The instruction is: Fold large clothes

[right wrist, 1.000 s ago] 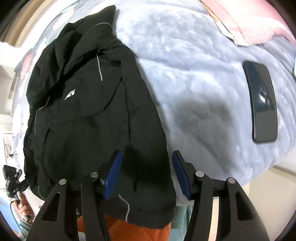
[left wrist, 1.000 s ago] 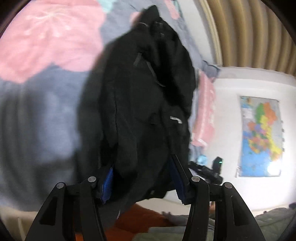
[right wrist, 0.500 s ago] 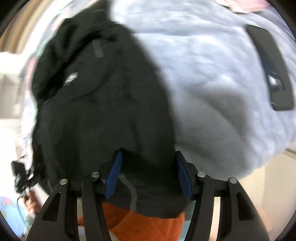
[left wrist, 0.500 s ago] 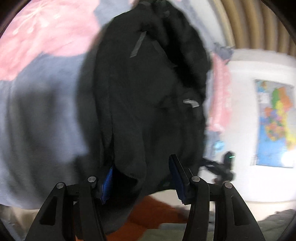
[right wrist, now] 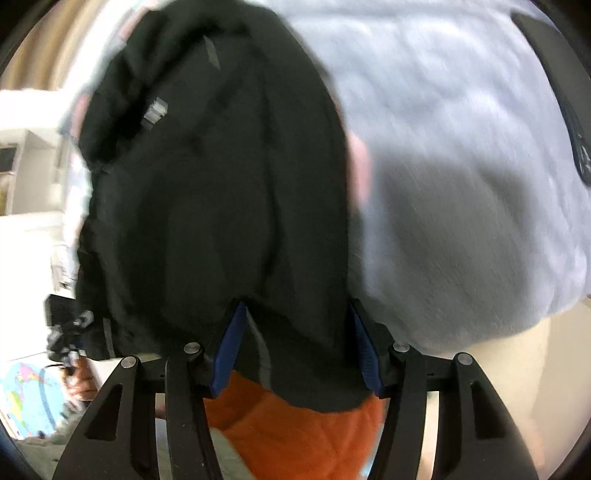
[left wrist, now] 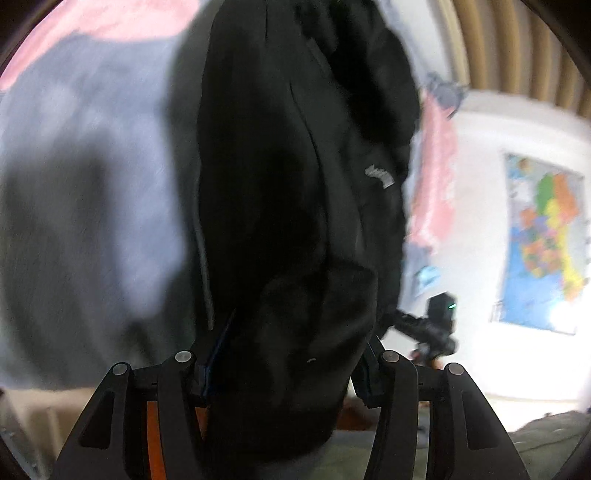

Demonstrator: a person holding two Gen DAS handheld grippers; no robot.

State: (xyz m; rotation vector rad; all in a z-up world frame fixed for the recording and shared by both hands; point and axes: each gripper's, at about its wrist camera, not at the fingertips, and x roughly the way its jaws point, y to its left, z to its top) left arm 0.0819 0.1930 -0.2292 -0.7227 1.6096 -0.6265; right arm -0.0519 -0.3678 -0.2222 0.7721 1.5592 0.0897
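Note:
A black jacket (left wrist: pixel 280 206) with a small grey logo lies on a grey-blue fleece blanket (left wrist: pixel 85 192) and hangs over the bed's near edge. It also fills the right wrist view (right wrist: pixel 221 192). My left gripper (left wrist: pixel 288 369) is open, its jaws standing either side of the jacket's hem, which drapes between them and hides the blue pads. My right gripper (right wrist: pixel 295 347) is open too, its blue pads (right wrist: pixel 229 343) straddling the hem of the same jacket. Both views are blurred by motion.
A dark phone (right wrist: pixel 565 96) lies on the blanket at the far right. Orange fabric (right wrist: pixel 295 435) shows below the right gripper. A pink patch (left wrist: pixel 92 22) marks the blanket's far side. A world map (left wrist: pixel 543 243) hangs on the white wall.
Both grippers have moved forward onto the jacket's hem, so the cloth now lies deeper between the open jaws. The jacket looks larger in both views.

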